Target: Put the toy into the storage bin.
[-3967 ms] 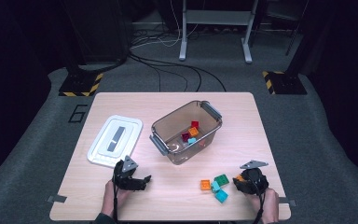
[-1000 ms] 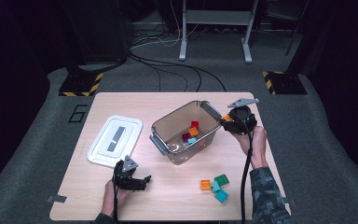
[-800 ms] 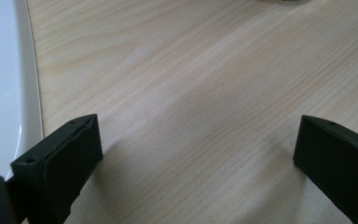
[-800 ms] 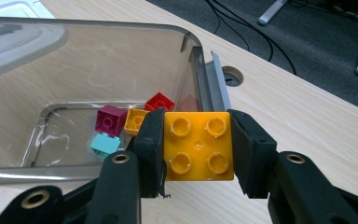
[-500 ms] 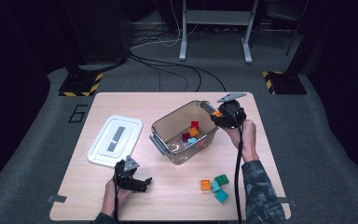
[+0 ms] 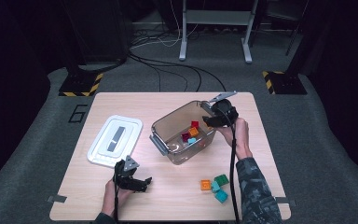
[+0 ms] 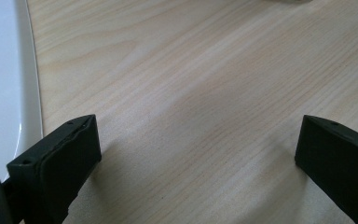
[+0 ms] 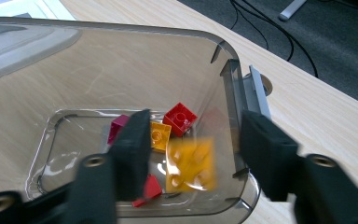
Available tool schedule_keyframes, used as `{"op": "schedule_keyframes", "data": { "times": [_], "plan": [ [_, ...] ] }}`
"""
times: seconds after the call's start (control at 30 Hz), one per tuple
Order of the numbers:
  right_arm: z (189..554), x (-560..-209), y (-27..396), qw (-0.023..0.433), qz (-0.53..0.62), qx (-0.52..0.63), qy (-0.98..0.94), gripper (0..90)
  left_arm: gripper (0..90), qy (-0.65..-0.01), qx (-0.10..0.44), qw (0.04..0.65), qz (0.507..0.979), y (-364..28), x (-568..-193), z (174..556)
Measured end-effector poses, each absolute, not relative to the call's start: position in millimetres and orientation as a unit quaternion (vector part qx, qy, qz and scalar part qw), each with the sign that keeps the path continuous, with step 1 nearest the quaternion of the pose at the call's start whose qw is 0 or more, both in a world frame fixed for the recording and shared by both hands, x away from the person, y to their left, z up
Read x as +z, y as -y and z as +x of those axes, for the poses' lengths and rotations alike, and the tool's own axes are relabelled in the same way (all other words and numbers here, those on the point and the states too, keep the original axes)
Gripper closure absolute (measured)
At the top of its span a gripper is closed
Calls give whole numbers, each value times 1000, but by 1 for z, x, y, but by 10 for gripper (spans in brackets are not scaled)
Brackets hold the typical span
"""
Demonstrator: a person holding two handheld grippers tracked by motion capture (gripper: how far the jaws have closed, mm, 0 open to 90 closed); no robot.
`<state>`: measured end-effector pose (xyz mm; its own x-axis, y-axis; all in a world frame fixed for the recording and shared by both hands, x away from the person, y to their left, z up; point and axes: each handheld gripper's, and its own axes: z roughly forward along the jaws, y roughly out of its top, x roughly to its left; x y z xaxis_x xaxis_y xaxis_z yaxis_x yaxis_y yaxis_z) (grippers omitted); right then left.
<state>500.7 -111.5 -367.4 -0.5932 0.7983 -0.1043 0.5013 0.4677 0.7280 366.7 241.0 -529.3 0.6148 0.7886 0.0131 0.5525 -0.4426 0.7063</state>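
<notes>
Pale wood surface (image 6: 177, 196) on grey carpet, dark room. Lower left, left tongs (image 6: 137, 179) gape wide, empty. At centre, right tongs (image 8: 193, 144) have just been opening above the clear bin (image 6: 161, 140); blurred orange brick (image 8: 191, 165) sits loose between them.

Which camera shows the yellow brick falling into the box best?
The right gripper view: the yellow brick is big and close there, blurred, between the right gripper's opening jaws, above the clear box. In the high view I cannot pick it out by the gripper. The left gripper view shows bare table.
</notes>
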Motion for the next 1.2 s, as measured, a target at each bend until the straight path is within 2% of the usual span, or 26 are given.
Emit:
{"op": "schedule_keyframes", "data": {
  "times": [0.2, 0.43, 0.77, 1.2],
  "plan": [
    [490, -365, 117, 226, 397, 353, -816, 201, 0, -404, 173, 341, 831, -241, -529, 367],
    [470, -365, 138, 233, 407, 369, -802, 95, 1, -402, 174, 340, 832, -241, -529, 367],
    [435, -381, 169, 239, 425, 372, -790, 55, 3, -401, 174, 340, 833, -241, -529, 367],
    [402, -427, 181, 214, 454, 344, -793, 12, 3, -405, 172, 343, 829, -241, -530, 367]
  ]
}}
